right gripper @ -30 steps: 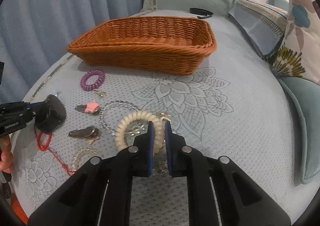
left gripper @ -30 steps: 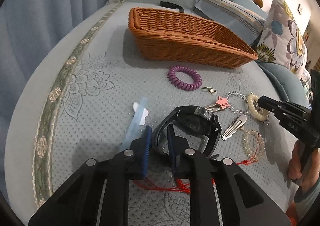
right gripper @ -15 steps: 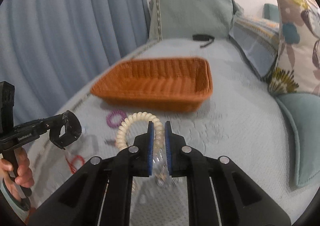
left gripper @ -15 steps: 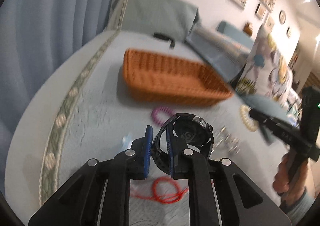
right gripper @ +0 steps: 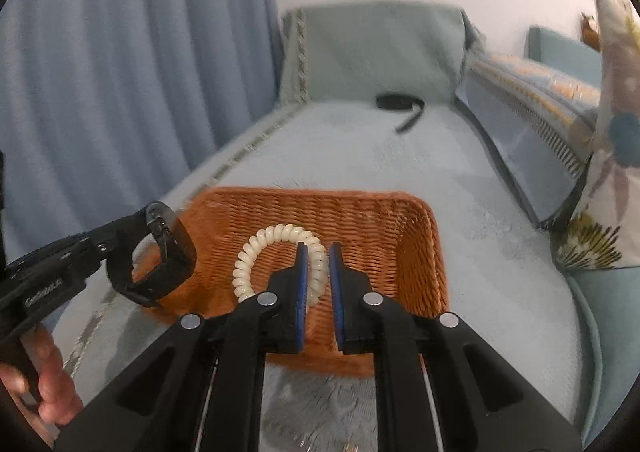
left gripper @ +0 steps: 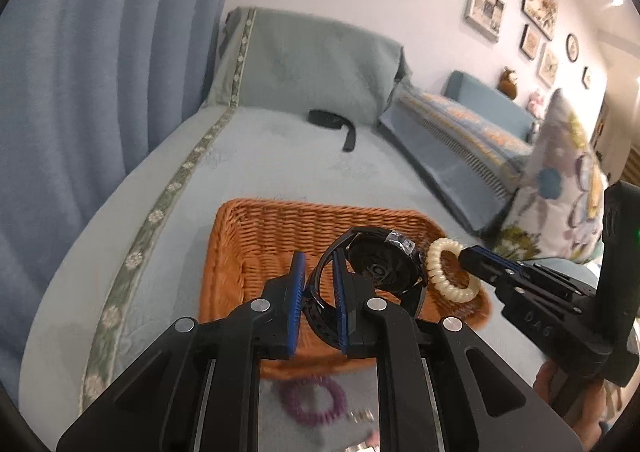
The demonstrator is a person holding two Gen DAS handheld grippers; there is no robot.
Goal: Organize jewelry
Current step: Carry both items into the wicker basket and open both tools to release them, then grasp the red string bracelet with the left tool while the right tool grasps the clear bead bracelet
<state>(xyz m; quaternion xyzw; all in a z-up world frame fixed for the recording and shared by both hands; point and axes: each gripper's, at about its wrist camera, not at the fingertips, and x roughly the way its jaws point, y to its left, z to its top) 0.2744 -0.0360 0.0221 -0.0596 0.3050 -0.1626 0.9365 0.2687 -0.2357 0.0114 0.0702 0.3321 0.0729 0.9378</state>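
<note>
Left wrist view: the left gripper (left gripper: 318, 292) pinches the strap of a black watch (left gripper: 378, 266) above the wicker basket (left gripper: 240, 252); the strap looks flexible, the case stiff and heavier, so it hangs dial-side.

Right wrist view: the right gripper (right gripper: 318, 278) clamps a cream spiral hair tie (right gripper: 256, 252), light and springy, over the basket's middle.

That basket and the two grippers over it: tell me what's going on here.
A person is tidying jewelry off a bed into a wicker basket, with a gripper in each hand. The left gripper is shut on a black watch by its strap, held above the basket. The right gripper is shut on a cream spiral bracelet, also over the basket. Neither piece is released yet, and the basket looks empty where its inside shows. A purple spiral bracelet lies on the bed cover in front of the basket.
</note>
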